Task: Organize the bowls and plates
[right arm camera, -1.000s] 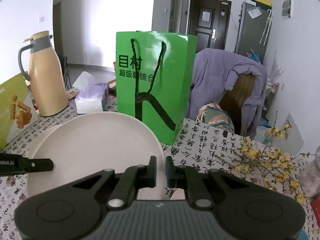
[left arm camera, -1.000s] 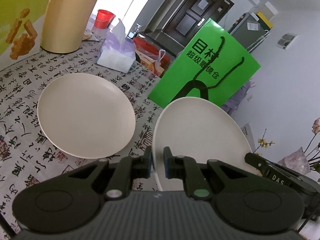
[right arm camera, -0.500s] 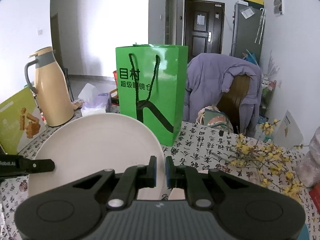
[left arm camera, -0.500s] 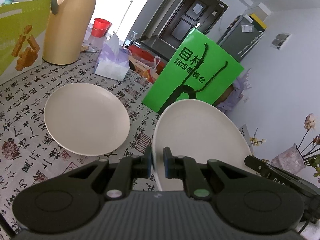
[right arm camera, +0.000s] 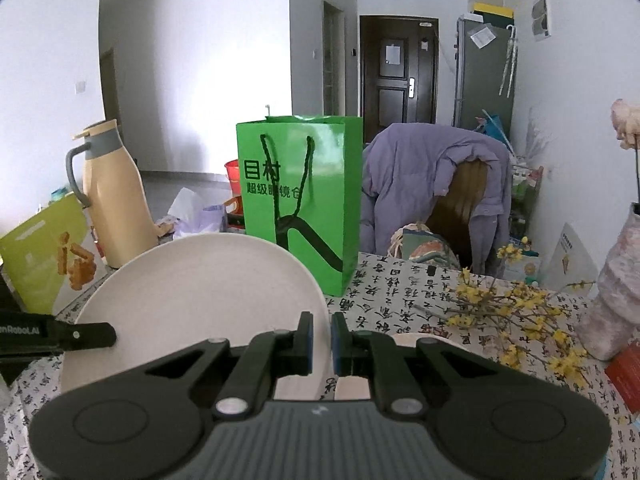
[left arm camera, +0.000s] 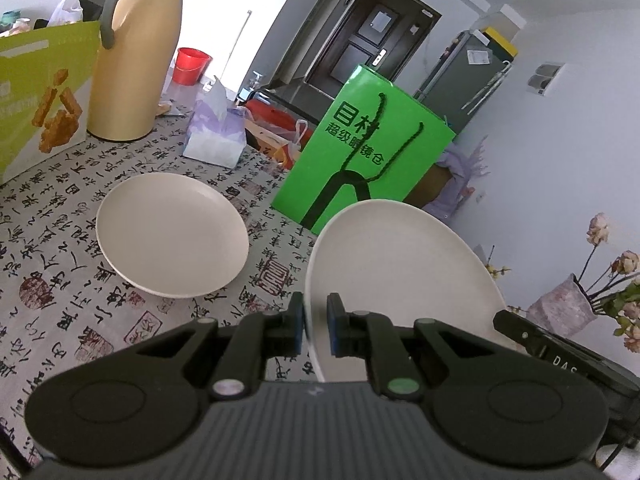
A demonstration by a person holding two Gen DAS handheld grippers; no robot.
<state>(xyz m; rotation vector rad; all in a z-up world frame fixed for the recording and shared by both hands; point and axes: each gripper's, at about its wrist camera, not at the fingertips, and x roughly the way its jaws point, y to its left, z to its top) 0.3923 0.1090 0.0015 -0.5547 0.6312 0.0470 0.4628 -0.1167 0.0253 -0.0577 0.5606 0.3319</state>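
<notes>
Both grippers hold one cream plate (left arm camera: 404, 272) by opposite edges, above the table. My left gripper (left arm camera: 315, 326) is shut on its left rim. My right gripper (right arm camera: 322, 338) is shut on its right rim; the plate also shows in the right wrist view (right arm camera: 200, 292). A second cream plate (left arm camera: 172, 234) lies flat on the calligraphy-print tablecloth (left arm camera: 48, 280) to the left. Part of another cream dish (right arm camera: 416, 338) shows below, behind the right gripper's fingers.
A green paper bag (left arm camera: 360, 160) stands behind the plates. A tan thermos jug (left arm camera: 132, 60), a yellow-green box (left arm camera: 40, 100) and a tissue pack (left arm camera: 216, 136) stand at the back left. Yellow flower branches (right arm camera: 520, 320) and a pink wrapped vase (right arm camera: 616, 280) lie right.
Both grippers have lifted the held plate higher; the plate on the table and the bag now look smaller and further below.
</notes>
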